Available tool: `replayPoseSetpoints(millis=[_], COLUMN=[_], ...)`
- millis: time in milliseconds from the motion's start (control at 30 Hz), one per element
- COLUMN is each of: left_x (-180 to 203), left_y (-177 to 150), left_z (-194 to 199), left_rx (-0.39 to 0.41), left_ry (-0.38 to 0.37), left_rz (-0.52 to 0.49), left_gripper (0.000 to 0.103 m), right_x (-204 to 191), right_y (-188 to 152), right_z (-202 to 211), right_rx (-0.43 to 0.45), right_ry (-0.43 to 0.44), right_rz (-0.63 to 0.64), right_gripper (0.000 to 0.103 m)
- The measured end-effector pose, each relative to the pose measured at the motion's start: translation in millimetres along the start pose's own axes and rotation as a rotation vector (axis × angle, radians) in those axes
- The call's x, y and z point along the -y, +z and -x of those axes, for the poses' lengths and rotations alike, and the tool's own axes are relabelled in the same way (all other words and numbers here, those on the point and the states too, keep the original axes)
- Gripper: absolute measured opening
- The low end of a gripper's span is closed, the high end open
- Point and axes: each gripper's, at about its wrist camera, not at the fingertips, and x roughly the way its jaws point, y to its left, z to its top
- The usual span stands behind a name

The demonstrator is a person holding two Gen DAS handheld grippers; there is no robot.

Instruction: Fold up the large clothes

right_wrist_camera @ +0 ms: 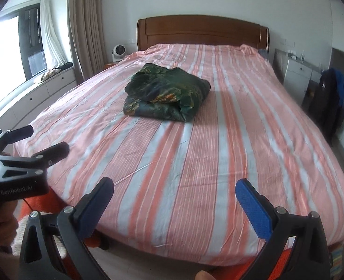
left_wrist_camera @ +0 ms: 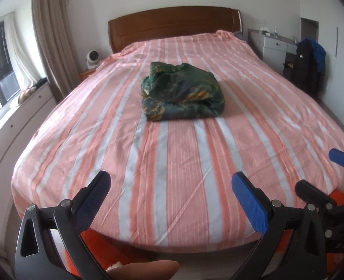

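A dark green patterned garment (left_wrist_camera: 182, 91) lies folded in a compact bundle on the middle of the bed (left_wrist_camera: 172, 175); it also shows in the right wrist view (right_wrist_camera: 168, 92). My left gripper (left_wrist_camera: 170, 190) is open and empty at the foot of the bed, well short of the bundle. My right gripper (right_wrist_camera: 174, 196) is open and empty beside it, also at the foot end. The left gripper shows in the right wrist view (right_wrist_camera: 40, 140) at far left, jaws apart. The right gripper's fingers (left_wrist_camera: 341, 157) show at the right edge of the left wrist view.
The bed has a pink and white striped sheet and a wooden headboard (left_wrist_camera: 174, 26). A white cabinet (left_wrist_camera: 277, 46) and a chair with dark clothes (left_wrist_camera: 309, 67) stand right. A window bench (right_wrist_camera: 43, 86), curtain (right_wrist_camera: 85, 28) and small fan (right_wrist_camera: 118, 52) are left.
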Motion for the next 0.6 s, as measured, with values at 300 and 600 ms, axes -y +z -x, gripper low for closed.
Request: replayPoseSetpoints(millis=[300,600], left_x=[6,-4], left_y=[-1,-3], left_z=[-4,3], left_rx=[-0.018,0.008], left_ry=[-0.017,-0.009], left_rz=[-0.021,0.027], left_gripper=[0.103,0.103], right_x=[-8,-14], right_y=[-3,0], right_z=[-3,2], right_rx=[0.002,0.016], right_ry=[-0.052,-0.058], right_rz=[0.027,0.048], right_gripper=[0.103,0.103])
